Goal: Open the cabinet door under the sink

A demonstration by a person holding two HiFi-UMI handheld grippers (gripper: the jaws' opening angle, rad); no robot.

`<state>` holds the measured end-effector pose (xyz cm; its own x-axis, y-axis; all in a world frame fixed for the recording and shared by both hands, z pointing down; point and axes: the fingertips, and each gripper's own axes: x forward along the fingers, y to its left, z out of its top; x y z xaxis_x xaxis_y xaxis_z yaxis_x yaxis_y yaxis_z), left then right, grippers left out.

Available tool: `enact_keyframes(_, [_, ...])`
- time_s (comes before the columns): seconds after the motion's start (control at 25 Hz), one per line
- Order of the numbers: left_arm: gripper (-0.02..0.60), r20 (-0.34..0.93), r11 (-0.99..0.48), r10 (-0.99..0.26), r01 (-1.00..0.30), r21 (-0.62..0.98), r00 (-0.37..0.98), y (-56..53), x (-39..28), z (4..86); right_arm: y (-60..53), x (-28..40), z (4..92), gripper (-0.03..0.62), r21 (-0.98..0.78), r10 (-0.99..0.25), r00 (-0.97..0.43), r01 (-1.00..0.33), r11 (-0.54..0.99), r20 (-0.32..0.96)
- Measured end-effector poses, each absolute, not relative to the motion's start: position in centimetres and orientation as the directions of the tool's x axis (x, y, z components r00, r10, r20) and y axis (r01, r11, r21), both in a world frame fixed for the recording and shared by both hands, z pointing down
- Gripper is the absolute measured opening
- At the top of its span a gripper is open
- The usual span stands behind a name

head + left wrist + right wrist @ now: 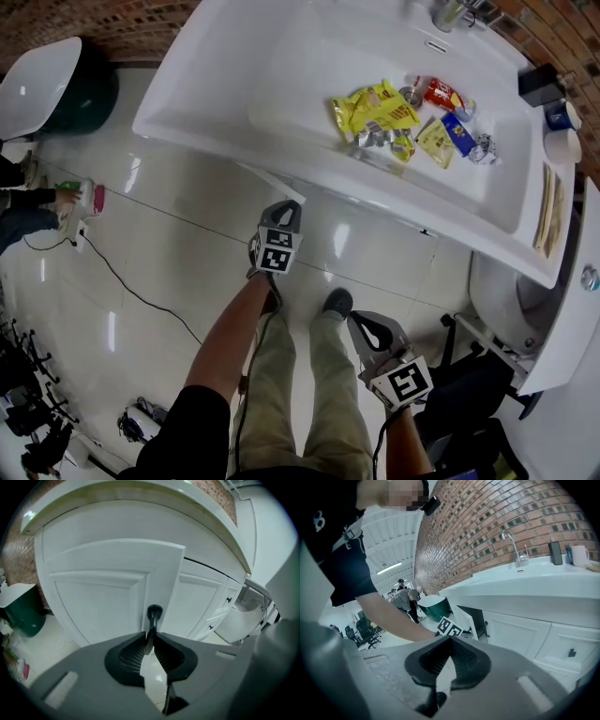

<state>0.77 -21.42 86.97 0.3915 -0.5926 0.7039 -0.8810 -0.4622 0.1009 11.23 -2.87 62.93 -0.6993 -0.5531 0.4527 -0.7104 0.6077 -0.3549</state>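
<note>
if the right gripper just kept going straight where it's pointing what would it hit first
Most likely the marker cube on the left gripper, which shows just above the shut tips of the right gripper, with the open cabinet door beside it. Depth is unclear, so it may pass below.

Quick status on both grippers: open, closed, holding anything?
Left gripper: closed on the cabinet door knob.
Right gripper: closed, holding nothing.
</note>
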Motion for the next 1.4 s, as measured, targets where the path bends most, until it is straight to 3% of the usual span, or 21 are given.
enact_keyframes(0.84, [0.074, 0.714, -0.403, -0.567, -0.894, 0.195, 0.411, -13.4, -7.9, 87.1, -1.0, 4.4, 62.0, -0.009, -0.328, -0.485, -0.738, -0.655, 0.680, 0.468])
enact_keyframes(1.4, [0.055, 0.735, -0.347, -0.580, -0.923, 0.169, 0.352, -10.6, -21.0, 86.8, 0.4, -3.3, 64.1, -0.008, -0.375, -0.411, -0.765, -0.616, 0.693, 0.496])
